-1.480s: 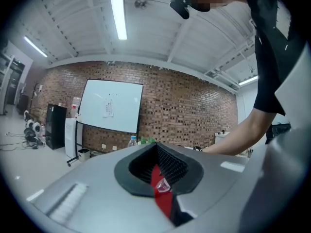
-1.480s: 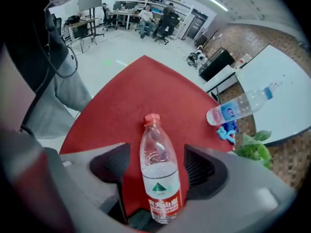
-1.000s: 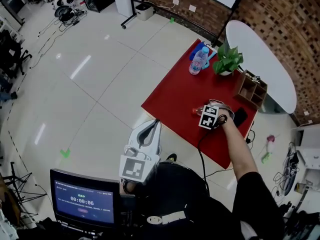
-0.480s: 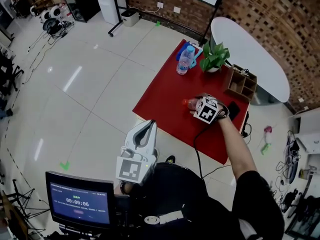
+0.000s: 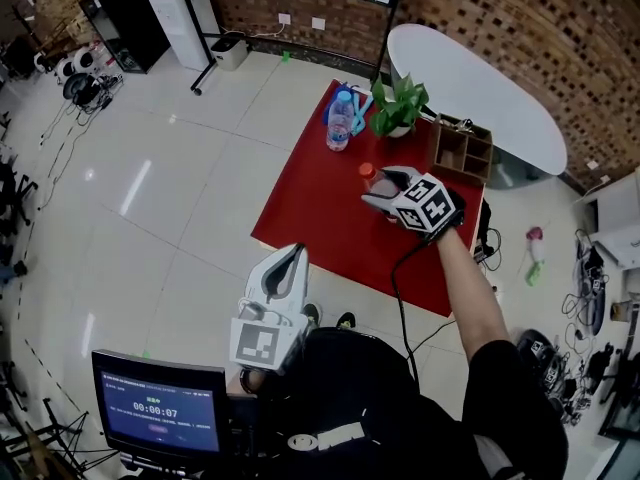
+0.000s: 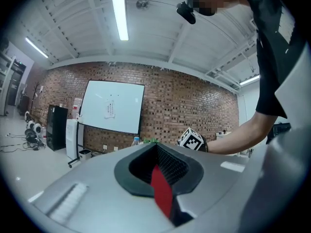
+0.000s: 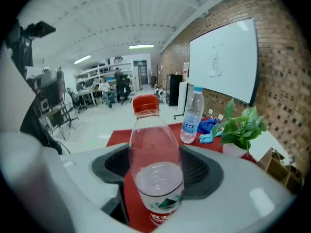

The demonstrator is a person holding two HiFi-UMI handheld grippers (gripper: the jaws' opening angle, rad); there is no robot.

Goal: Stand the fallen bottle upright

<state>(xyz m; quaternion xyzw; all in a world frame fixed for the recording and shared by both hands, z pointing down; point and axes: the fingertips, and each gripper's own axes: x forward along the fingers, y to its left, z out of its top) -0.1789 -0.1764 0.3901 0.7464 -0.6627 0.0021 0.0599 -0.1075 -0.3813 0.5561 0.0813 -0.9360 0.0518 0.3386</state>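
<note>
A clear bottle with a red cap stands upright between the jaws of my right gripper, which is shut on its lower body; its base is hidden. It holds a little water. In the head view its red cap shows just beyond the right gripper, over the red table. My left gripper hangs low near my body, off the table, its jaws together with nothing held; through the left gripper only a thin red sliver shows.
A second bottle with a blue cap stands at the table's far corner beside a blue cloth and a potted plant. A wooden organizer and a white oval table lie to the right. A monitor sits near my left.
The right gripper has lifted and turned the red-capped bottle from lying on the table to upright. The left gripper has stayed near my body.
</note>
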